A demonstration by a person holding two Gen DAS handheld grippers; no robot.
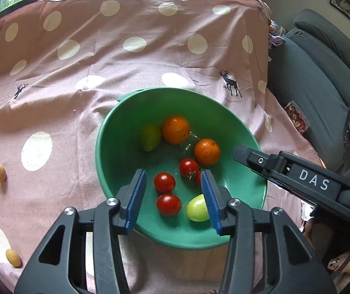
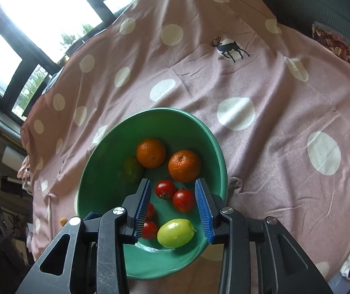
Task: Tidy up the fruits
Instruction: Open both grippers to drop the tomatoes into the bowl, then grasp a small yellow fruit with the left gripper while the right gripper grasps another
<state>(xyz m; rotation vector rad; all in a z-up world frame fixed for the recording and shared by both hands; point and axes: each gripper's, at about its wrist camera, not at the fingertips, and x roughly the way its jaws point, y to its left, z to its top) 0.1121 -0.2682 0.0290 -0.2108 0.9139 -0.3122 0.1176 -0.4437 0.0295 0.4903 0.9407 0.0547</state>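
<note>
A green bowl (image 1: pixel 106 132) sits on a pink cloth (image 1: pixel 150 49) with white dots and small deer prints, which covers the bench; the bowl lies toward the bench's near edge, closer to the right side than the left; inside it, two oranges (image 1: pixel 176 129) rest side by side at the far part, touching or nearly so, with a dark green lime (image 1: pixel 150 137) just beside the left one; four red tomatoes (image 1: pixel 164 182) cluster in the middle and near part of the bowl, one of them mostly hidden behind a pad in each view; a pale green fruit (image 2: pixel 176 232) lies at the near wall, just beside the tomatoes; the left tool (image 1: pixel 173 196) hangs over the near rim with its blue pads wide apart and nothing between them but air above the tomatoes; the right tool (image 2: pixel 172 207) is likewise spread wide above the same part of the bowl, gripping nothing, its black body reaching in from the right side in the left wrist view; two small tan fruits (image 1: pixel 0 172) lie on the cloth near the bench's left edge, well apart from the bowl, one farther back and one toward the near left corner; a grey seat (image 1: pixel 322 78) stands past the bench's right edge.
</note>
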